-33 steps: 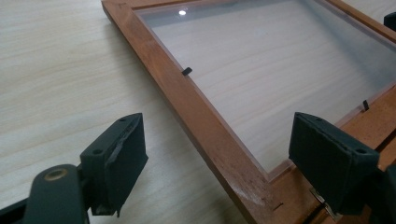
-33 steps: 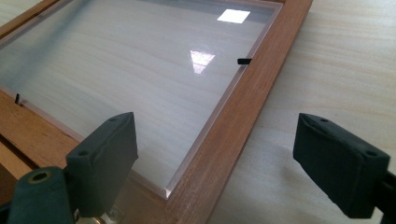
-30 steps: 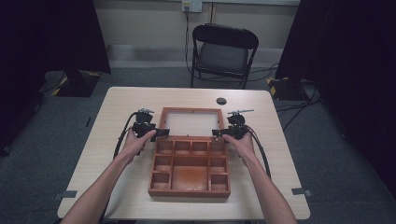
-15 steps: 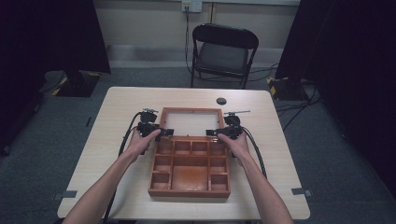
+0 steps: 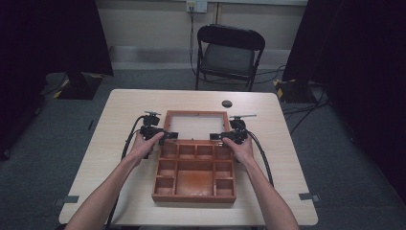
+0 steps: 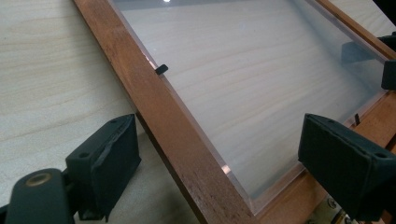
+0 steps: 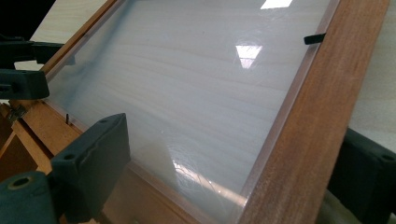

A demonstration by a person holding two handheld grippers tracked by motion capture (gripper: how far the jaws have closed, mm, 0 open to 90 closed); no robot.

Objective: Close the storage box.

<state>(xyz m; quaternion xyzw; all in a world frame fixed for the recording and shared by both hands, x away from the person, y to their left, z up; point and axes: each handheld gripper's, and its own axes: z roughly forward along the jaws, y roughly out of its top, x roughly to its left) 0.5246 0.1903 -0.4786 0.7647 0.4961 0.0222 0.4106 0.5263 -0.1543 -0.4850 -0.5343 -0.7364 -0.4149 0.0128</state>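
Observation:
A brown wooden box (image 5: 195, 197) with several compartments lies open on the table. Its glass-paned lid (image 5: 195, 113) is folded back flat beyond it. My left gripper (image 5: 168, 136) sits at the lid's left rail near the hinge; in the left gripper view (image 6: 219, 135) the jaws straddle that rail (image 6: 159, 107) with gaps on both sides, and they have just been opening. My right gripper (image 5: 216, 137) is at the lid's right rail. In the right gripper view (image 7: 236, 140) the jaws stand around the rail (image 7: 322, 93), and the left pad (image 7: 93, 163) is well clear of it.
A small black round object (image 5: 227, 103) lies on the table beyond the lid. A black folding chair (image 5: 229, 52) stands behind the table. Cables trail from both grippers along the forearms. Bare tabletop (image 5: 119, 115) lies left and right of the box.
Both grippers have shifted slightly inward toward the lid's side rails and a little nearer the box. The lid and box have not moved.

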